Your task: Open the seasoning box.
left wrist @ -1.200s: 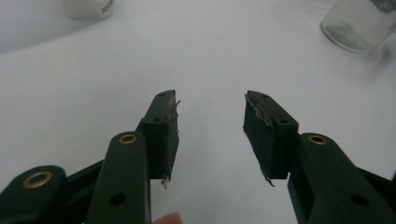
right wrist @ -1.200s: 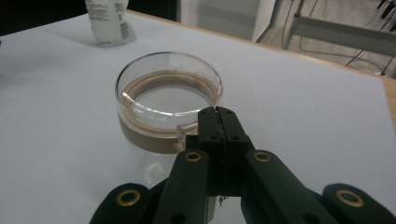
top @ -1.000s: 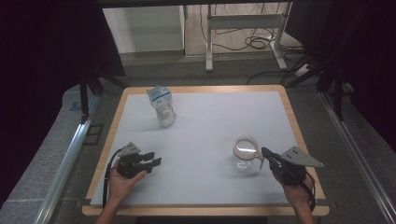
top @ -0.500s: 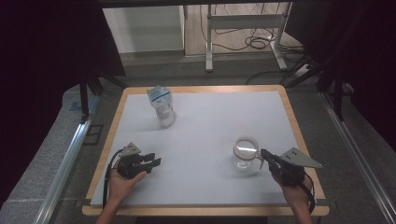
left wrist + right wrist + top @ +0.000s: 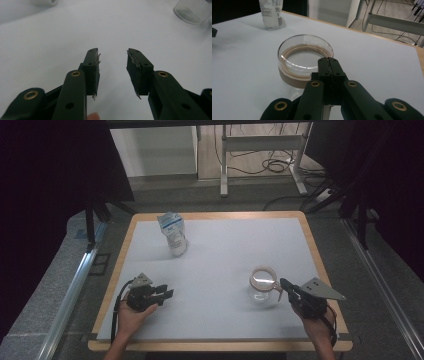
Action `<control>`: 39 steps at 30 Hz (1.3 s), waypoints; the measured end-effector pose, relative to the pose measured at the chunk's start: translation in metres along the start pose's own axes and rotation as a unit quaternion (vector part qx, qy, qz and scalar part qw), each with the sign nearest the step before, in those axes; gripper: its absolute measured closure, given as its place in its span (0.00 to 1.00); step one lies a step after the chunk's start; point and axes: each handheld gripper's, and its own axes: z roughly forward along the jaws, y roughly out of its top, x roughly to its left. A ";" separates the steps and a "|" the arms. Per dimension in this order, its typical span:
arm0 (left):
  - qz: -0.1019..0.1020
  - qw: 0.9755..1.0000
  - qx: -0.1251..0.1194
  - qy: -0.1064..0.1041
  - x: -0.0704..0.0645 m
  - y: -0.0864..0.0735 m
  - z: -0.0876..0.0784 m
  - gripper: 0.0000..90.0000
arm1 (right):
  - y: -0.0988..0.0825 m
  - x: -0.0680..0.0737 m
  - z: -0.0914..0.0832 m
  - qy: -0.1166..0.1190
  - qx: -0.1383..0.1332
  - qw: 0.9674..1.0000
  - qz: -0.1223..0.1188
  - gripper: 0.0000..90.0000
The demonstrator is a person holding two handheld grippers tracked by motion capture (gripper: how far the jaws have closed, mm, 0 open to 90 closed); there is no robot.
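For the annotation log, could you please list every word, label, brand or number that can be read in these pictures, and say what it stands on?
Nothing can be read.
White pouch: a blue label panel and lines of dark print, all too small and blurred to read in the high view and the right gripper view.
Glass jar: no text seen.
Left gripper and right gripper: no markings seen.
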 end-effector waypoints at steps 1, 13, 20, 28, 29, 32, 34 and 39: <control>0.000 1.000 0.001 0.000 0.000 0.000 0.000 0.69 | -0.001 0.000 0.001 -0.001 0.001 1.000 0.000 1.00; 0.001 1.000 -0.001 0.002 0.000 0.000 -0.001 0.69 | -0.003 0.001 0.000 0.001 -0.001 1.000 0.000 1.00; 0.008 1.000 -0.010 0.003 -0.004 0.003 -0.002 0.73 | -0.004 0.001 0.000 0.001 -0.003 1.000 0.000 1.00; 0.039 0.997 -0.036 -0.049 -0.046 0.039 0.022 0.93 | -0.004 0.002 0.000 0.000 -0.002 1.000 0.000 1.00; 0.039 0.997 -0.036 -0.049 -0.046 0.039 0.022 0.93 | -0.003 0.002 0.000 0.000 -0.002 1.000 0.000 1.00; 0.065 0.995 -0.034 -0.066 -0.068 0.057 0.037 0.94 | -0.003 0.002 0.000 -0.001 -0.002 1.000 0.000 1.00; 0.079 0.994 -0.029 -0.074 -0.080 0.068 0.047 0.94 | -0.004 0.002 0.000 -0.001 -0.002 1.000 -0.003 1.00; 0.082 0.992 -0.025 -0.093 -0.099 0.086 0.068 0.94 | -0.004 0.002 0.000 0.000 -0.005 1.000 0.000 1.00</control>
